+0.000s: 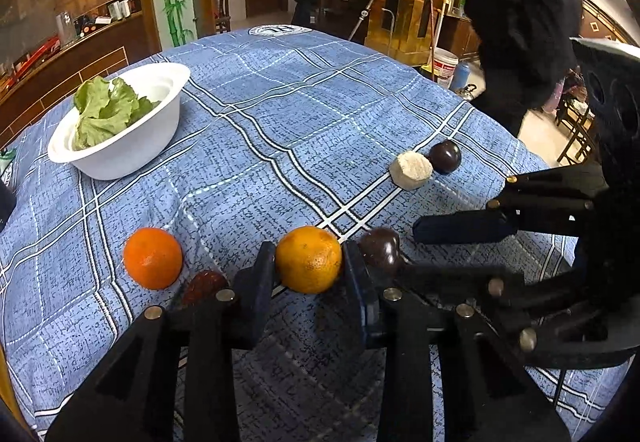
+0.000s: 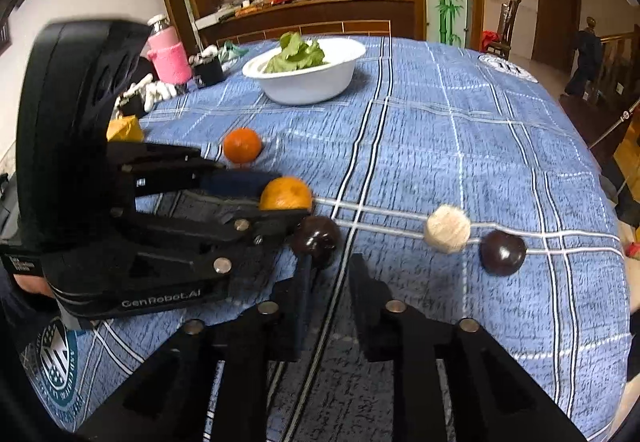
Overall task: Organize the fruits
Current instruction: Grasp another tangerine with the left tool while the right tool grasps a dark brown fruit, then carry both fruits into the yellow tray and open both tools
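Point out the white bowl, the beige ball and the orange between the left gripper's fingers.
white bowl [image 1: 120,157]: left wrist view, outer wall.
beige ball [image 1: 411,169]: left wrist view, its middle.
orange [image 1: 308,259]: left wrist view, front face, between the fingers.

On the tablecloth [image 1: 280,101], from the left wrist: gripped orange [image 1: 308,260] between the left gripper [image 1: 306,262] fingers. Loose orange [image 1: 153,258] at nine o'clock of it. Near round fruit [image 1: 380,250] just beside at three. Bowl [image 1: 120,157] far at ten, leaves [image 1: 104,109] inside. Lump [image 1: 412,169] and far round fruit [image 1: 445,157], touching, at two.
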`<state>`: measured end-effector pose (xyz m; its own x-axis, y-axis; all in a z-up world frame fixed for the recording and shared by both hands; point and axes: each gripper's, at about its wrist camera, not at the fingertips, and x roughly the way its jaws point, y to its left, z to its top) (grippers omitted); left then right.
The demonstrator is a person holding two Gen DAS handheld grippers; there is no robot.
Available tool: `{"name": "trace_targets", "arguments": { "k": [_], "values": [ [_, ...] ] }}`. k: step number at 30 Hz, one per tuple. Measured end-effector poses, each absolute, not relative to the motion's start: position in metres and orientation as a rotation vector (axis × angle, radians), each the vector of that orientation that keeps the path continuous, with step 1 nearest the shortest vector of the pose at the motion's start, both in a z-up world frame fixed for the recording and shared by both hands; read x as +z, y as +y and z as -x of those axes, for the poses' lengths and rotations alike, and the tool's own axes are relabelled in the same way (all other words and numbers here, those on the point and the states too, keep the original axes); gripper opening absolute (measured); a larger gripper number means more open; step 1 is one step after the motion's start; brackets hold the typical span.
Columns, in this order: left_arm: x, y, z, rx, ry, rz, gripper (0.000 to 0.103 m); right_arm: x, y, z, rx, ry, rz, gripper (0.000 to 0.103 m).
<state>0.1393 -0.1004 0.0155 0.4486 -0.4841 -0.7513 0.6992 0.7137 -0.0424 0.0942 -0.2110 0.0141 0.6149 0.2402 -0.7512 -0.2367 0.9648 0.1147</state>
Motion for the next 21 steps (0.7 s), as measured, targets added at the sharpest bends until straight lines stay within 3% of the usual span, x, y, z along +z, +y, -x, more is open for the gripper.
{"name": "trace_targets", "arguments": {
  "k": [6, 16, 19, 21],
  "values": [
    [0.016, -0.089, -0.139, -0.693, 0.823, -0.308, 0.031, 0.019, -0.198, -0.102, 0.308, 0.857, 0.054, 0.041],
    [0.026, -0.069, -0.135, -0.602, 0.835, -0.322, 0.031, 0.036, -0.198, -0.109, 0.399, 0.822, 0.017, 0.042],
    [0.021, -0.078, -0.125, -0.572, 0.799, -0.449, 0.031, 0.039, -0.207, -0.111, 0.41, 0.832, -0.066, 0.051],
    [0.021, -0.073, -0.126, -0.574, 0.817, -0.396, 0.031, 0.036, -0.205, -0.112, 0.416, 0.851, -0.08, 0.052]
  ]
}}
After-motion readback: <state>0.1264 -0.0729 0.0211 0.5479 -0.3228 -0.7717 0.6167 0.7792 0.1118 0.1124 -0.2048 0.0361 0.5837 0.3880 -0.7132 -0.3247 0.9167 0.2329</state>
